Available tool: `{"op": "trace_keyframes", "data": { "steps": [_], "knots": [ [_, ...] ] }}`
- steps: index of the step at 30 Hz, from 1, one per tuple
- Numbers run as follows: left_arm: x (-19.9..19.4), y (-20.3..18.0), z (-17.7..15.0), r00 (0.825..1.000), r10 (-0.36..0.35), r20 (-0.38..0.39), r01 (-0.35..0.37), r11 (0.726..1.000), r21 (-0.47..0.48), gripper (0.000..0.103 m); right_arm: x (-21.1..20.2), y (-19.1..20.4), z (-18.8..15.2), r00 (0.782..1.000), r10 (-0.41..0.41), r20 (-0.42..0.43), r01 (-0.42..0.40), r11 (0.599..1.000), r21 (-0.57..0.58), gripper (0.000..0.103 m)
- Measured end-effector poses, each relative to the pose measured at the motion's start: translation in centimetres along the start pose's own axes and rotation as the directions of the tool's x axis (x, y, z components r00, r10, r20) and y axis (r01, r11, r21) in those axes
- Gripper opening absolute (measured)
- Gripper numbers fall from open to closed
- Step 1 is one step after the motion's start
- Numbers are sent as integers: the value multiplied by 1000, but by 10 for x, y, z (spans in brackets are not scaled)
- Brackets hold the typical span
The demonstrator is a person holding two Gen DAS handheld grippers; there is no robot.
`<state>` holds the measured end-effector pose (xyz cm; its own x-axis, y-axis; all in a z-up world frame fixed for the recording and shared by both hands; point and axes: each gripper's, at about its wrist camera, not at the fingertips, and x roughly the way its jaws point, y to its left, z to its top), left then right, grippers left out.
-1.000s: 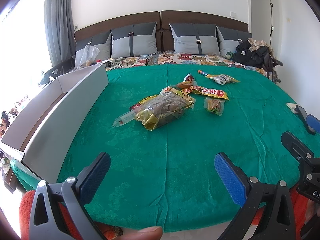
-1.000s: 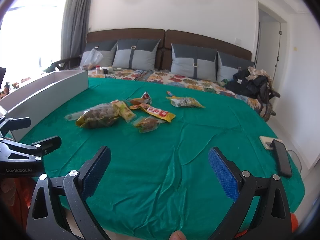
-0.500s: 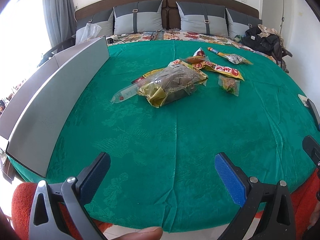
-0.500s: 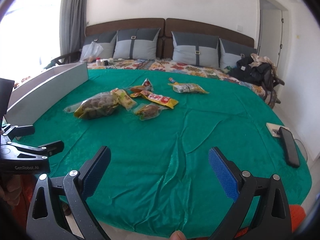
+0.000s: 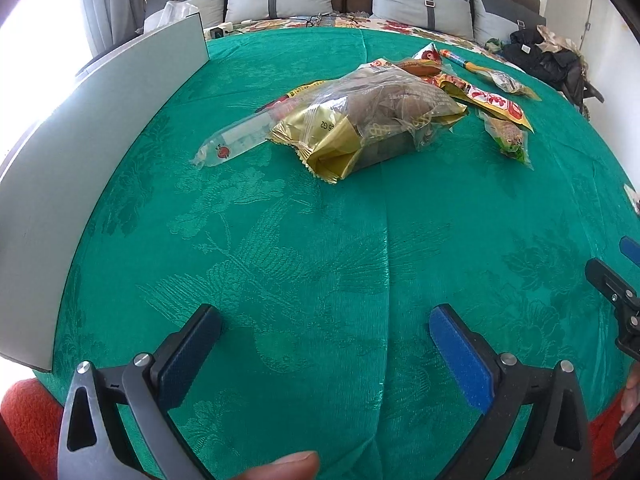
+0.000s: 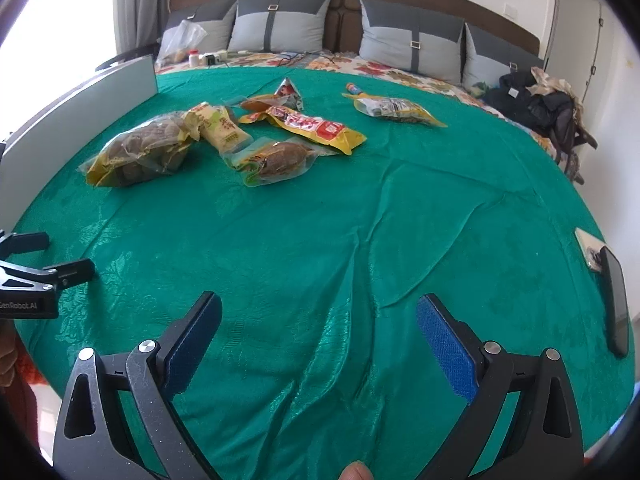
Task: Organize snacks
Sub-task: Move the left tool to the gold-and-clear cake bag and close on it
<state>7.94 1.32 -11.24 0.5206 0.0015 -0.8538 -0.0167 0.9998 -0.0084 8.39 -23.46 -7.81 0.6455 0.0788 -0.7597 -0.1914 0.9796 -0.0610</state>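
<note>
Green bedspread [image 5: 320, 248], snack packets [image 5: 372, 116] well ahead of both grippers' wide-spread, empty jaws

Green-covered bed [image 6: 320, 240] — snack packets [image 6: 280, 132], grey box [image 5: 100, 120], phone [image 6: 614, 300].

bed: covered by green cloth [image 6: 360, 240] | headboard: grey pillows [image 6: 280, 20] propped | right edge: black phone [image 6: 614, 300] laid | far right: dark bag [image 6: 536, 108] heaped

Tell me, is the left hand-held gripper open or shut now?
Open. The left hand-held gripper has its two blue pads far apart, with only the green bedspread showing between them.
</note>
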Motion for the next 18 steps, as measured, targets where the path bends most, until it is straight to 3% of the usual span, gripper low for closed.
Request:
{"op": "trace_keyframes", "data": {
  "steps": [6,10,12,15,18],
  "knots": [
    [-2,0,-3,1000,3,28,-3,1000,2,103,13,-26,-6,999,23,-46,-18,994,108,100],
    [4,-2,21,994,-25,-102,34,996,85,102,11,-22,-8,999,16,-31,-13,997,77,100],
    [-6,-7,39,998,-37,-58,47,982,183,102,10,-21,-8,999,19,-26,-17,997,74,100],
    [-18,-18,74,999,7,35,-17,950,312,102,10,-21,-7,999,21,-25,-19,997,75,101],
    [-9,-24,113,999,-20,37,5,930,367,102,11,-21,-7,999,21,-25,-19,997,75,101]
  ]
}}
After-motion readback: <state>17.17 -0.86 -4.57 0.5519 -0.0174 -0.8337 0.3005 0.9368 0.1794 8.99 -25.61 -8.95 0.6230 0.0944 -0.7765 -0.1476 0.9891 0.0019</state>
